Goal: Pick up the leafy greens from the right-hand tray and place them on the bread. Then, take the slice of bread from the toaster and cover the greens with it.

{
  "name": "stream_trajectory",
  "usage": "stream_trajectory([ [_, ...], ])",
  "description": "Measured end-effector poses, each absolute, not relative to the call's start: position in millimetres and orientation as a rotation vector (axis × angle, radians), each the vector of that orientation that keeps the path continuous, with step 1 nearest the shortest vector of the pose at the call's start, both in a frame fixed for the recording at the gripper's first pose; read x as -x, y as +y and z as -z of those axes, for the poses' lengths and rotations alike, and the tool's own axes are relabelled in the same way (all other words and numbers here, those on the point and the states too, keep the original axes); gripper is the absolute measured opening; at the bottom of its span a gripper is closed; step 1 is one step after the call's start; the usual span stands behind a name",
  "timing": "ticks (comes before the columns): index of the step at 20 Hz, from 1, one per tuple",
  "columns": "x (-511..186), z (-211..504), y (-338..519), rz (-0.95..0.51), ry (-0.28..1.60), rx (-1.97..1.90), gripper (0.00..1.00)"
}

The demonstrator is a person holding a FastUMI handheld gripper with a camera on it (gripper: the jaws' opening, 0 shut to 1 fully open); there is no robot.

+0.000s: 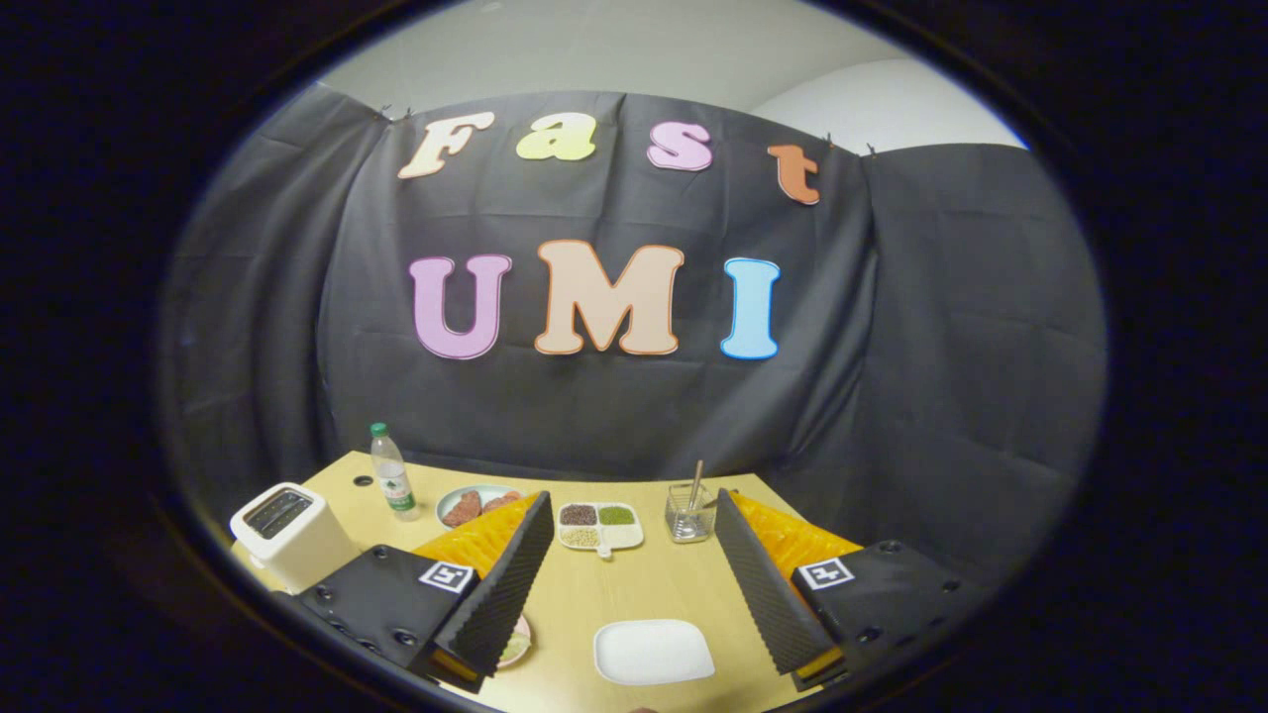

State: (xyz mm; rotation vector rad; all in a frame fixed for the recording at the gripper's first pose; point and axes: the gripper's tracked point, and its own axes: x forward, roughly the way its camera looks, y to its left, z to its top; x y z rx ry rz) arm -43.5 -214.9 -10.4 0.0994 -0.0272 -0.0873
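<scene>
The jaws [634,584] stand spread wide over the wooden bench [594,594], holding nothing. Between them, near their roots, lies a white square plate [654,651]. Just ahead of the tips sits a divided dish of seeds [599,525], with a glass holding a stick [689,512] beside the right jaw's tip. Beyond the left jaw are a plate of meat [475,505], a water bottle [392,473] and, further left, the white toaster [290,535]. A small plate [515,646] peeks from under the left jaw; whether it carries the greens I cannot tell.
</scene>
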Motion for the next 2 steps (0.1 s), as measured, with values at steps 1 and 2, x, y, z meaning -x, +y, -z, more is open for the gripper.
stream_trajectory([
  [1,43.7,10.8,-214.5,0.088,-0.032,-0.107,0.28],
  [2,44.1,11.0,-214.4,0.087,-0.037,-0.113,0.28],
])
